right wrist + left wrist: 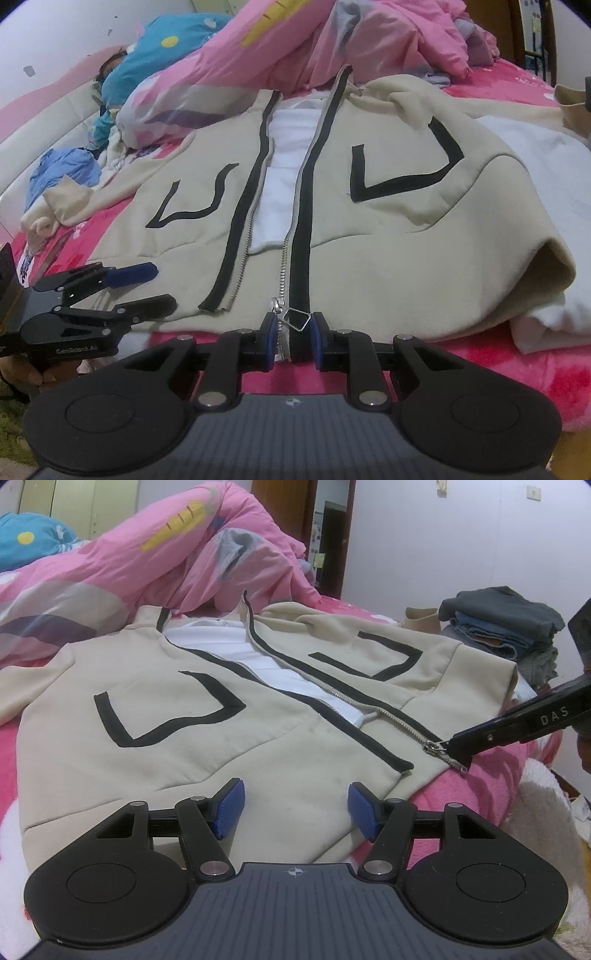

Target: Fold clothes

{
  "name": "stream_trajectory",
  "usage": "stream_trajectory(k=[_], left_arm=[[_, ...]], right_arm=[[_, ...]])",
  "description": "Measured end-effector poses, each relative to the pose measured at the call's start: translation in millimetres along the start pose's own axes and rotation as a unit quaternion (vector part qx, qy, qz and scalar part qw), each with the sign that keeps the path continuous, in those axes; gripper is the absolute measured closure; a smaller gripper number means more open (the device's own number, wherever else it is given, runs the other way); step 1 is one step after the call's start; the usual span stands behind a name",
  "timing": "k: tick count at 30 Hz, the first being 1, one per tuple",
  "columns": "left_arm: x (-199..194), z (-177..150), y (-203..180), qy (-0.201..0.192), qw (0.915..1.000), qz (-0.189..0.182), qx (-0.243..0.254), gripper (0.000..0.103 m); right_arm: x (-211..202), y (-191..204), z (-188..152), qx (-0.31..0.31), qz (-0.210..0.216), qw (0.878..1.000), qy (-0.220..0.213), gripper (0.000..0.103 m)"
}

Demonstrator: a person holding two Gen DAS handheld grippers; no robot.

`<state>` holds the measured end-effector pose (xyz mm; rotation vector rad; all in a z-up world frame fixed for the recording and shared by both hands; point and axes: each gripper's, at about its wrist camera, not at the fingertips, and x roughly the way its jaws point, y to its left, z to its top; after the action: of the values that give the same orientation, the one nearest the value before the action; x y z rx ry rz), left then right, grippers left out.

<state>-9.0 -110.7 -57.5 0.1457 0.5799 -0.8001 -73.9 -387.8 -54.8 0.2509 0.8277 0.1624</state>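
Right wrist view: the right gripper (pixel 293 332) pinches the hem by the zipper (pixel 284 266) of the beige jacket (pixel 388 229), spread unzipped on the bed (pixel 498 354); the left gripper (pixel 295 805) hovers wide. Tugging could bunch the spread fabric.

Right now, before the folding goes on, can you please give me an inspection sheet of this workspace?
Surface: bed with a pink cover.
Job's things: beige jacket lies face up and unzipped, with white lining showing; zipper pull at the bottom hem.
Clutter: pink quilt bunched behind the jacket; stack of folded clothes by the far corner; blue cloth beside a sleeve.
Grippers: left gripper open, over the hem; right gripper shut on the jacket's zipper edge at the hem.
Cables: nothing seen.
Surroundings: white wall and doorway beyond the bed.
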Motion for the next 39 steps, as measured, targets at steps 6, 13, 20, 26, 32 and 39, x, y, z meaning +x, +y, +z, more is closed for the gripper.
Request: stream_trajectory(k=[6, 13, 20, 26, 32, 39], left_arm=[[0.1, -0.4, 0.0, 0.0, 1.0, 0.0, 0.0, 0.04], [0.2, -0.6, 0.0, -0.001, 1.0, 0.0, 0.001, 0.04], [-0.1, -0.8, 0.2, -0.001, 1.0, -0.001, 0.001, 0.04], [-0.5, -0.8, 0.1, -0.001, 1.0, -0.001, 0.001, 0.04], [-0.9, -0.9, 0.1, -0.001, 1.0, -0.001, 0.0, 0.04], [-1.4, -0.9, 0.8, -0.001, 1.0, -0.002, -0.001, 0.04]], right_arm=[[-4.0, 4.0, -1.0, -0.001, 0.002, 1.0, -0.015, 0.081], [-7.5, 8.5, -2.6, -0.003, 0.003, 1.0, -0.03, 0.081], [-8.2, 12.7, -5.6, -0.006, 0.002, 0.999, -0.039, 0.081], [-7.3, 10.2, -5.7, 0.011, 0.009, 0.999, -0.051, 0.081], [-6.6, 13.0, -6.4, 0.015, 0.013, 0.998, -0.063, 0.081], [5.1, 16.8, -8.5, 0.016, 0.012, 0.998, -0.061, 0.081]])
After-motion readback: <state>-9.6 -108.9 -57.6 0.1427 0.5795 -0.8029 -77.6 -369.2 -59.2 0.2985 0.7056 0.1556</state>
